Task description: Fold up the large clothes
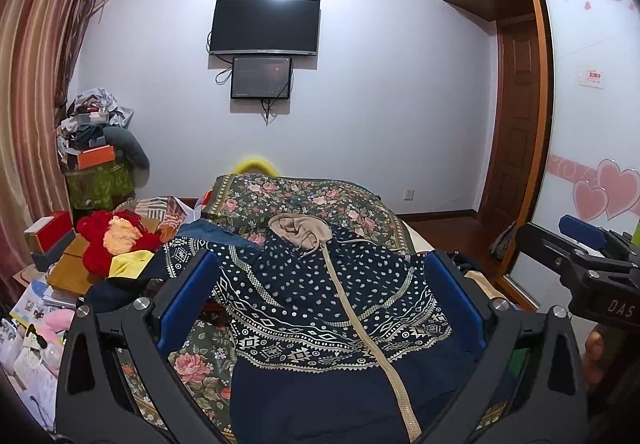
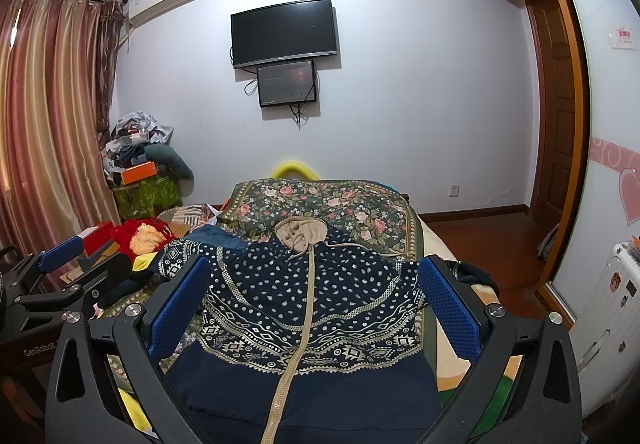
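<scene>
A navy hooded jacket (image 1: 320, 308) with white dots, a patterned band, a beige zipper and a beige hood lining (image 1: 300, 230) lies flat, front up, on the floral bedspread (image 1: 296, 196). It also shows in the right wrist view (image 2: 304, 308). My left gripper (image 1: 320, 276) is open and empty, raised above the jacket's lower half. My right gripper (image 2: 314, 280) is open and empty, held above the jacket too. The right gripper shows at the right edge of the left wrist view (image 1: 580, 244); the left gripper shows at the left edge of the right wrist view (image 2: 60, 256).
A pile of red, orange and yellow clothes (image 1: 116, 240) and boxes lies left of the bed. Stacked clutter (image 1: 96, 148) stands by the curtain. A wardrobe with sliding doors (image 1: 592, 124) is on the right. A white suitcase (image 2: 608, 324) stands at the right.
</scene>
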A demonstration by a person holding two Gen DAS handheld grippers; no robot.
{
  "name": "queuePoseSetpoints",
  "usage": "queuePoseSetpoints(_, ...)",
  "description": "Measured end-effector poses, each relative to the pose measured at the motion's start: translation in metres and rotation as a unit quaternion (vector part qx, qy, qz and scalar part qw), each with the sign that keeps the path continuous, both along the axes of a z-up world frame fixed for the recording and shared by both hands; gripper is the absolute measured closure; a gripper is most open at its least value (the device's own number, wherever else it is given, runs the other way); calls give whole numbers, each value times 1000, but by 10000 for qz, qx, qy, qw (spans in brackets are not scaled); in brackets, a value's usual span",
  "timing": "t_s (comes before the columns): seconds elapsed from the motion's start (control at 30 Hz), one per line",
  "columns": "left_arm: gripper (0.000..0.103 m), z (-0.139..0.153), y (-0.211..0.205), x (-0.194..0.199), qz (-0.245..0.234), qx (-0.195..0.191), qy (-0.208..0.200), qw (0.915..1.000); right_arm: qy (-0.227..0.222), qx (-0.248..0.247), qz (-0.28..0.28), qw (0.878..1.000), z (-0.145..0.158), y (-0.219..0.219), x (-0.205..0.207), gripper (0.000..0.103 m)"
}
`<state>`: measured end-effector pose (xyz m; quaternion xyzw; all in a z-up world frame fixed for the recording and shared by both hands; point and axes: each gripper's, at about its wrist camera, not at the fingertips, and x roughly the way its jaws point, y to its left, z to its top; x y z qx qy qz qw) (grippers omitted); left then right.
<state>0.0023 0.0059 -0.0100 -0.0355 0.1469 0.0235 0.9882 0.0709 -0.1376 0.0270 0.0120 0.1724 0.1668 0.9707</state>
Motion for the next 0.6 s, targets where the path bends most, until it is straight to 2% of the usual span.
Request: queuePoseSetpoints(0.6, 0, -1, 0, 1, 15, -2, 0, 10000, 8, -9, 4, 10000, 2, 1, 0, 0)
